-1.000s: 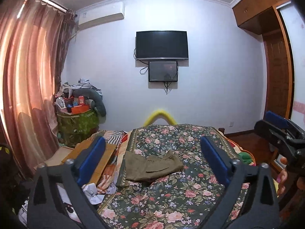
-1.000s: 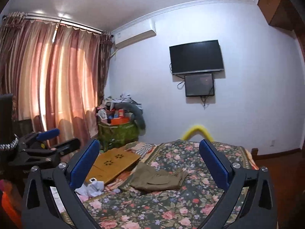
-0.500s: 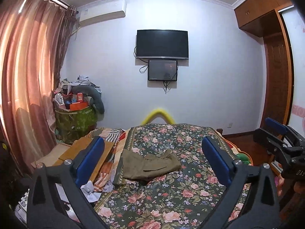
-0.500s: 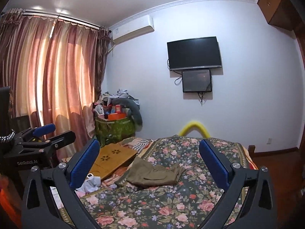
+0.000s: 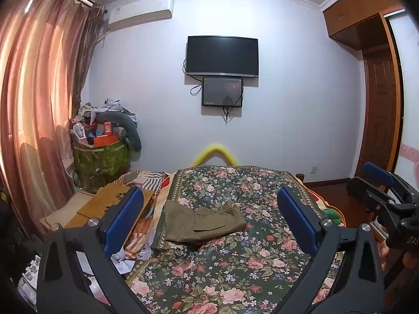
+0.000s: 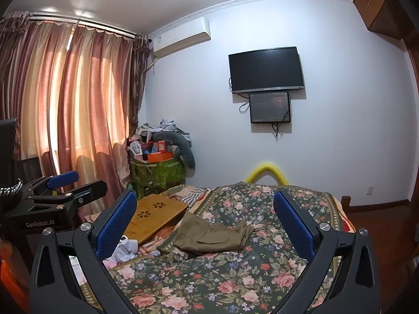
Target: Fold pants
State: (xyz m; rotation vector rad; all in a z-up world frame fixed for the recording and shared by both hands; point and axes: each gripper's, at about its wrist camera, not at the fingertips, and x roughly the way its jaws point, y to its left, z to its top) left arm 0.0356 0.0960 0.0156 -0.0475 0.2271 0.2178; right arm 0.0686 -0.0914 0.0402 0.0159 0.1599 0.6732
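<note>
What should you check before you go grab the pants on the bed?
1. Left gripper open and empty: ok, its blue fingers stand wide apart.
2. Right gripper open and empty: ok, same.
3. Pants in view of both cameras: ok, they lie bunched on the flowery blanket.
4. Nothing lying on top of the pants: ok.
5. Pants spread flat for folding: not ok, they look crumpled and partly doubled over.
6. Grippers close enough to grab: not ok, both hover well short of the pants.
</note>
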